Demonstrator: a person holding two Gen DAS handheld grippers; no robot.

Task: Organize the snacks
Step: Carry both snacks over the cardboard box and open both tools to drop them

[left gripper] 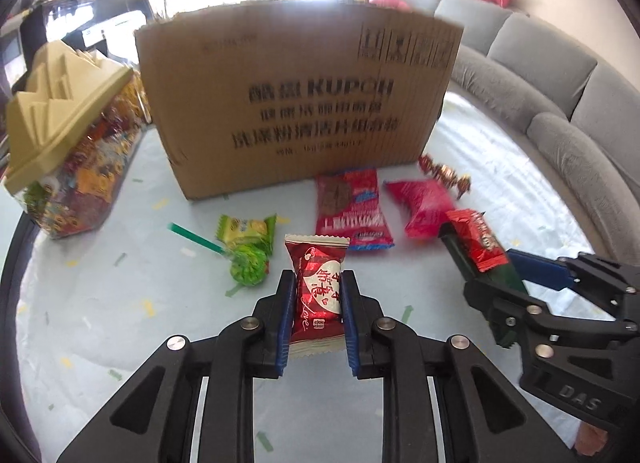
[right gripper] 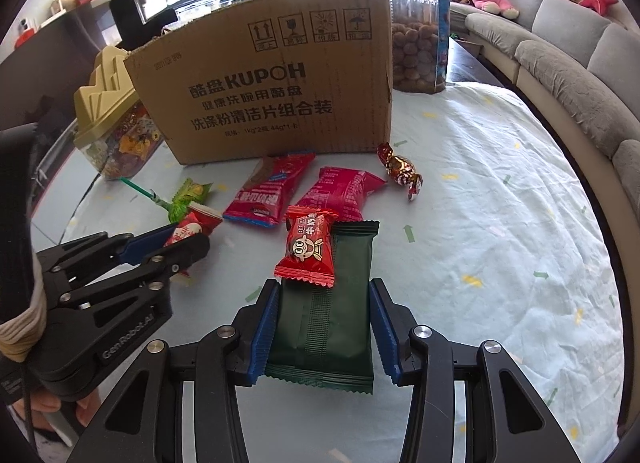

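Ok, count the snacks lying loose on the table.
5: a green packet and green lollipop at left, two red packets before the box, a twisted candy at right. More may hide behind it.

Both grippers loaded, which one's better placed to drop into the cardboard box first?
Left, probably. The left gripper grips one heart candy facing the cardboard box. The right gripper carries a dark green packet with a loose red candy on top.
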